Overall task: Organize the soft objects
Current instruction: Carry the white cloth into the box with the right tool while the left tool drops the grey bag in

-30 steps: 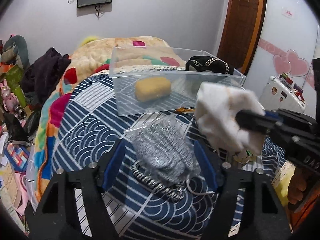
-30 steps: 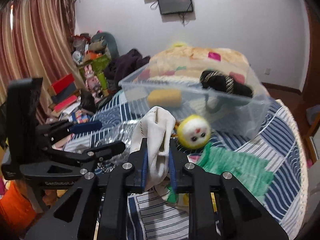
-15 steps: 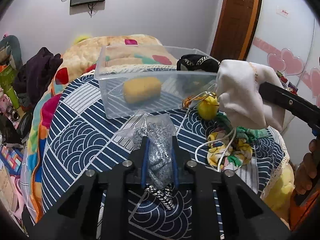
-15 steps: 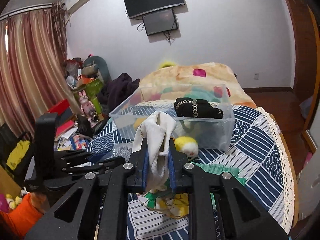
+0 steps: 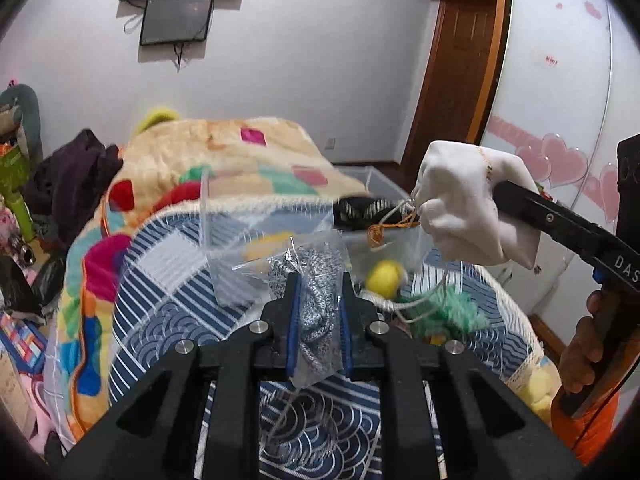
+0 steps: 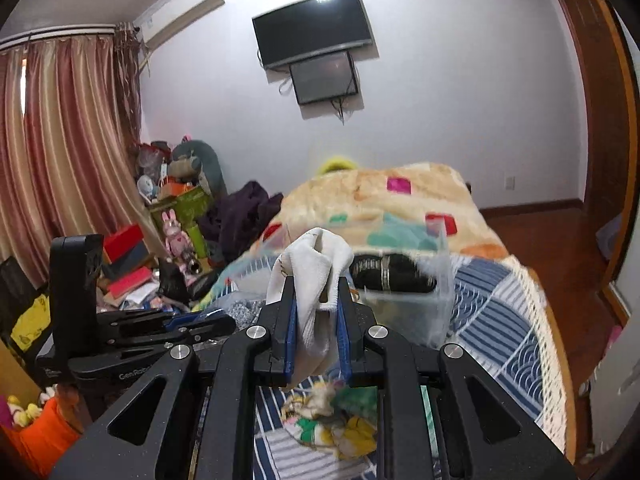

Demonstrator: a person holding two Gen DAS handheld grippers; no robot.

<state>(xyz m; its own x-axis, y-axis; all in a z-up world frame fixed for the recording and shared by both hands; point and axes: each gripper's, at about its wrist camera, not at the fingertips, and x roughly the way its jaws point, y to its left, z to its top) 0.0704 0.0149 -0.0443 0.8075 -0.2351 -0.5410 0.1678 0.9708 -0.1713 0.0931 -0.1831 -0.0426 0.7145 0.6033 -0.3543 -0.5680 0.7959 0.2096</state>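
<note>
Your left gripper [image 5: 319, 312] is clamped on a clear plastic bag [image 5: 308, 276] of grey-and-white speckled knit, lifted above the bed [image 5: 160, 320] with its blue wave-pattern cover. Your right gripper [image 6: 316, 320] pinches a white sock [image 6: 316, 280], the cloth bunched between the blue pads and hanging below them; in the left wrist view the same white sock [image 5: 468, 208] is held up to the right, level with the clear plastic bin [image 5: 384, 184]. The bin sits on the bed beyond both grippers, with a black item with a gold chain [image 6: 390, 276] inside it near the right-hand wall (a yellowish shape behind the bag is too blurred to name). On the cover beside the bin lie a yellow round toy [image 5: 386, 276] and a green fuzzy piece [image 5: 448, 312], close together, with white cord around them.
</note>
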